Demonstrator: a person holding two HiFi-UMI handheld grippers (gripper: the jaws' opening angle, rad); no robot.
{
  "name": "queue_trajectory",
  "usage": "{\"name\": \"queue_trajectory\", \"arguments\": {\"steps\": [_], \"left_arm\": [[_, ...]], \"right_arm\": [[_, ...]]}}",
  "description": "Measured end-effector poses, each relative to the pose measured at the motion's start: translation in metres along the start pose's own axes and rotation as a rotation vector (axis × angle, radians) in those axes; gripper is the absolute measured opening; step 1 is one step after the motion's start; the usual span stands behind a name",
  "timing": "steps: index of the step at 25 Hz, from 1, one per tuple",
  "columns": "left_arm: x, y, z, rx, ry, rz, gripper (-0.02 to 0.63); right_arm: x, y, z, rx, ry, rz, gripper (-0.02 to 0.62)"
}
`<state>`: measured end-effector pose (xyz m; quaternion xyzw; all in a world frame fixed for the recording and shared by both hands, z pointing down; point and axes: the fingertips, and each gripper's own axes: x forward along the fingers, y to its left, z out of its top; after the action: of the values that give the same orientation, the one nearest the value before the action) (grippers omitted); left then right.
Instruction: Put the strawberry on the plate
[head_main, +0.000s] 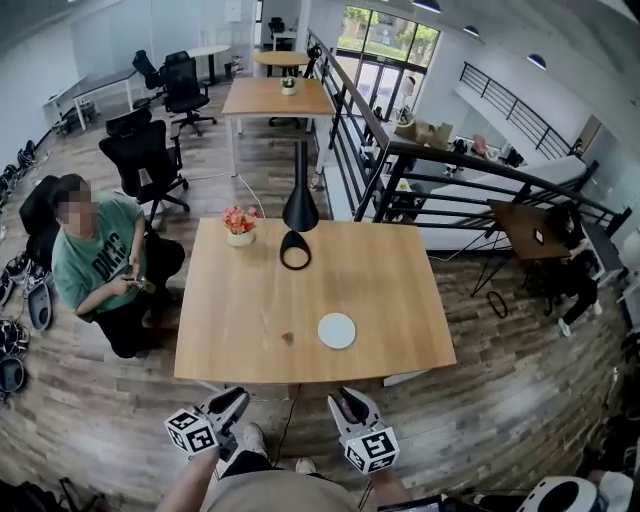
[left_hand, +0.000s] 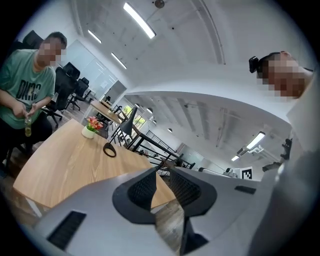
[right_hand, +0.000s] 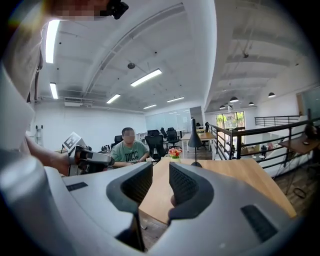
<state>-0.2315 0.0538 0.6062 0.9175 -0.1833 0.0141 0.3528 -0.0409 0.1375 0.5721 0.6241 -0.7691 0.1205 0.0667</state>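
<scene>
A small red strawberry (head_main: 288, 338) lies on the wooden table (head_main: 400, 300) near its front edge. Just to its right sits a round white plate (head_main: 336, 330), with nothing on it. Both grippers hover off the table, in front of its near edge. My left gripper (head_main: 238, 398) (left_hand: 162, 181) is below and left of the strawberry, its jaws together with nothing between them. My right gripper (head_main: 344, 401) (right_hand: 161, 176) is below the plate, shut and holding nothing. The right gripper view also shows the left gripper (right_hand: 92, 158) off to the side.
A black lamp (head_main: 298, 205) with a ring base (head_main: 295, 250) and a pot of flowers (head_main: 240, 226) stand at the table's far edge. A person (head_main: 100, 262) sits at the left. A black railing (head_main: 400, 165) runs behind; office chairs (head_main: 145, 160) stand at the far left.
</scene>
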Motion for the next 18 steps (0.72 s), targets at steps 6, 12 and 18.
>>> {"name": "queue_trajectory", "arguments": {"steps": [6,12,18], "left_arm": [[0.011,0.036,0.036,0.017,0.013,-0.043,0.087],[0.009,0.076,0.047,0.015,0.032,-0.07,0.087],[0.013,0.104,0.059,0.025,0.056,-0.078,0.087]], "right_arm": [[0.045,0.002,0.014,-0.011,0.009,-0.036,0.086],[0.084,0.011,0.02,-0.019,-0.005,-0.066,0.086],[0.109,0.01,0.017,-0.004,-0.002,-0.097,0.086]]}}
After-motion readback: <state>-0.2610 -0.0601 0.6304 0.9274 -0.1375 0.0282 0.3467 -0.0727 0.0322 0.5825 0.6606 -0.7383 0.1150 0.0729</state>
